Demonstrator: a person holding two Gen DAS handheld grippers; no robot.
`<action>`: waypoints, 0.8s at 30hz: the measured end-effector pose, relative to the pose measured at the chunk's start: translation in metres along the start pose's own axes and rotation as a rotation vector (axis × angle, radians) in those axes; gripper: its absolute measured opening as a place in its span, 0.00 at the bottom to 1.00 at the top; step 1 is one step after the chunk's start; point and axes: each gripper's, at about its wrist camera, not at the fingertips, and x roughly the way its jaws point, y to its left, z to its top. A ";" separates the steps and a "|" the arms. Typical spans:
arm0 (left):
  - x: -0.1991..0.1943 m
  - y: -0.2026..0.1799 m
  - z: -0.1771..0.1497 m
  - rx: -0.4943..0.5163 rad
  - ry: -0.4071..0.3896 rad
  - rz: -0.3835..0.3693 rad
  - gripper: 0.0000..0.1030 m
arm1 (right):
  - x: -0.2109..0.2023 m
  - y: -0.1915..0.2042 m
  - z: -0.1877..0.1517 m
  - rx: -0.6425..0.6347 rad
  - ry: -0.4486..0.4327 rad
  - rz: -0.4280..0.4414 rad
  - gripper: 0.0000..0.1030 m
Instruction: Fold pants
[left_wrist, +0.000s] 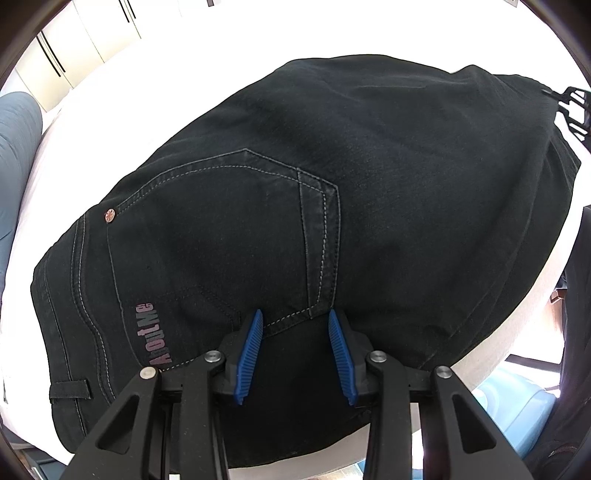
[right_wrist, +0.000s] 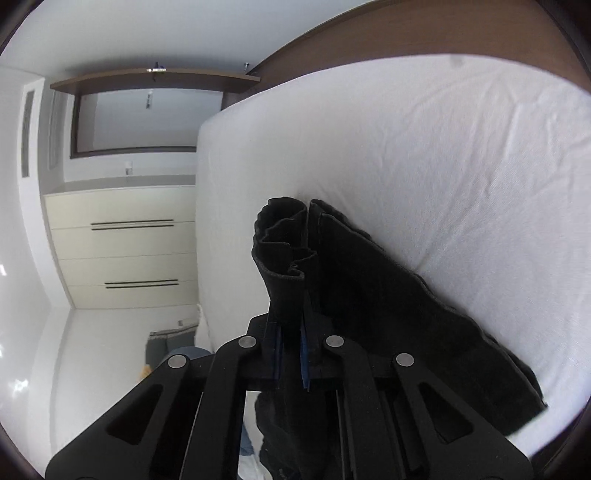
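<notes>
Matt black denim pants (left_wrist: 332, 184), white stitching

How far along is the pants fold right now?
Done: the black pants lie on the white bed, seat and back pocket flat. In hand: the right gripper is clamped on the bunched leg ends; the left gripper stands open over the pocket. Left: carrying the legs over the seat and smoothing.

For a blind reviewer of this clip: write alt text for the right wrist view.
The right gripper is clamped shut on a bunched end of black pants, which trail to the right across a white bed sheet. Left of the bed stands a cream drawer unit under a wooden shelf.
</notes>
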 end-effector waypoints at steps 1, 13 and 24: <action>0.000 0.000 0.000 0.000 -0.001 -0.001 0.38 | -0.005 0.007 -0.001 -0.004 0.010 -0.051 0.07; 0.002 -0.002 0.000 0.004 -0.006 0.003 0.38 | -0.110 0.085 -0.021 -0.174 -0.196 0.008 0.12; 0.003 -0.006 0.001 0.013 -0.003 0.010 0.38 | -0.055 -0.057 -0.086 0.083 0.073 -0.037 0.12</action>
